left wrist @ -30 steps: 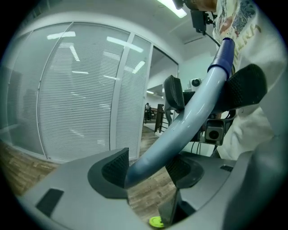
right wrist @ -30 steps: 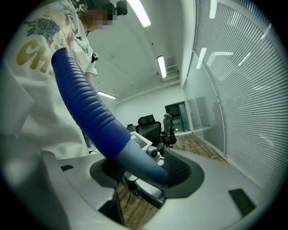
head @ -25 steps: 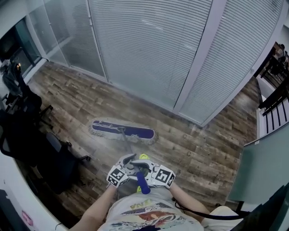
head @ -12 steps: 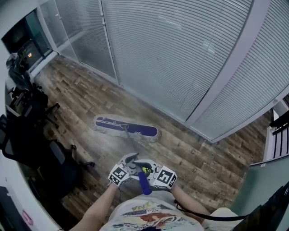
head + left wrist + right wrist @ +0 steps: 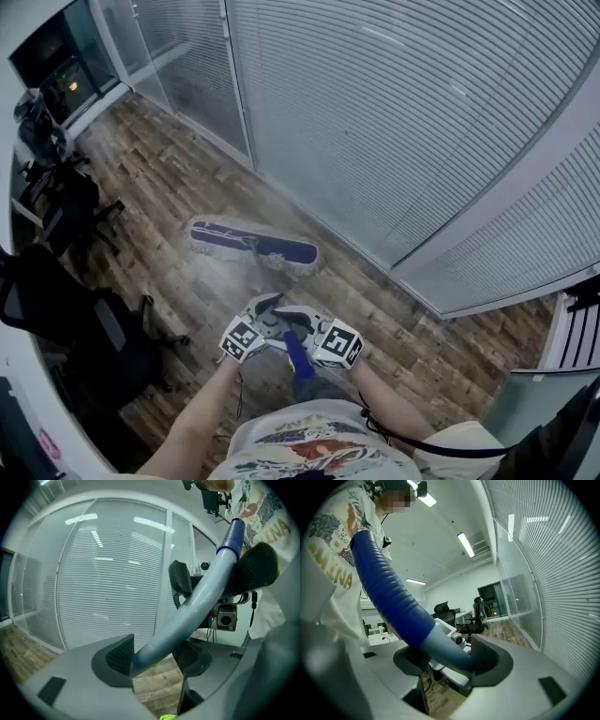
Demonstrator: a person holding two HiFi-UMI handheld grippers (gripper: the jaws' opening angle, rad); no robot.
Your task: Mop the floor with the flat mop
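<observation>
- Left gripper (image 5: 152, 657) pinches the grey mop handle (image 5: 201, 597), low centre of its view
- Right gripper (image 5: 446, 660) is clamped on the same handle, just below the blue grip (image 5: 384, 592)
- Flat mop head (image 5: 251, 246) lies on the wood floor (image 5: 159, 178), centre left of the head view, near the glass wall (image 5: 394, 112)

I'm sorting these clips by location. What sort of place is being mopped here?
Most likely an office: glass partition walls with slatted blinds, black swivel chairs along one side, and a wood-look plank floor.
</observation>
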